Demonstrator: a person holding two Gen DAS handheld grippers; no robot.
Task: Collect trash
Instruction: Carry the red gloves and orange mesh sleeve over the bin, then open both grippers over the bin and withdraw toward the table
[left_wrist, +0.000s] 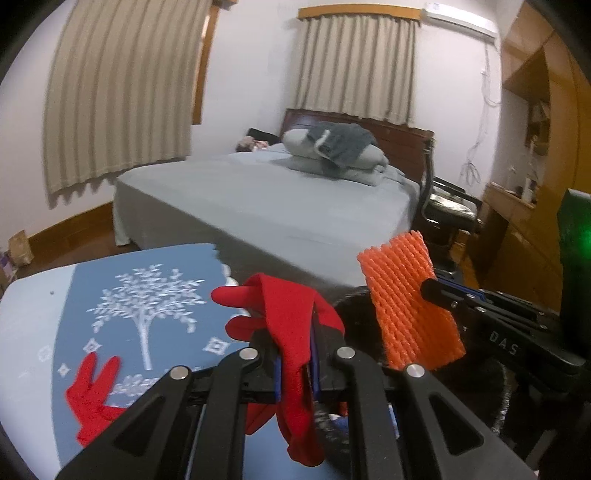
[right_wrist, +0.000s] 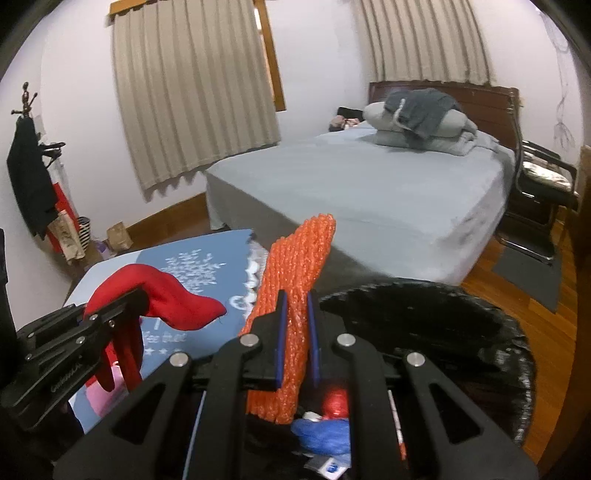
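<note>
- A second red glove (left_wrist: 91, 400) lies flat on the left part of the counter (left_wrist: 29, 314), on a blue cloth with a white tree print (left_wrist: 147, 306).
- The left hand-held gripper (left_wrist: 295, 365) has its 2 fingers closed tight on a red glove (left_wrist: 291, 321). The glove is pinched at its middle; its fingers stick out to the left above the blue cloth, and its cuff end hangs down below the jaws.
- From the right wrist view, the left hand-held gripper (right_wrist: 114, 306) reaches in from the left, with the red glove (right_wrist: 166, 299) draped over it above the counter's edge.
- The right hand-held gripper (right_wrist: 295, 347) has its 2 fingers closed on an orange foam fruit net (right_wrist: 295, 273). The net stands nearly upright, its top leaning slightly right, and it is squeezed narrow where the blue pads (right_wrist: 280, 347) press it.
- From the left wrist view, the right hand-held gripper (left_wrist: 434, 290) comes in from the right and holds the orange foam fruit net (left_wrist: 406, 302) by its right edge.
- Below and to the right of both grippers sits a black-lined trash bin (right_wrist: 480, 321). Inside it are crumpled blue plastic (right_wrist: 325, 434) and a small red wrapper (right_wrist: 336, 402).
- Behind everything stands a bed (right_wrist: 369, 184) with a grey sheet and folded grey bedding (right_wrist: 421, 122) at its head.
</note>
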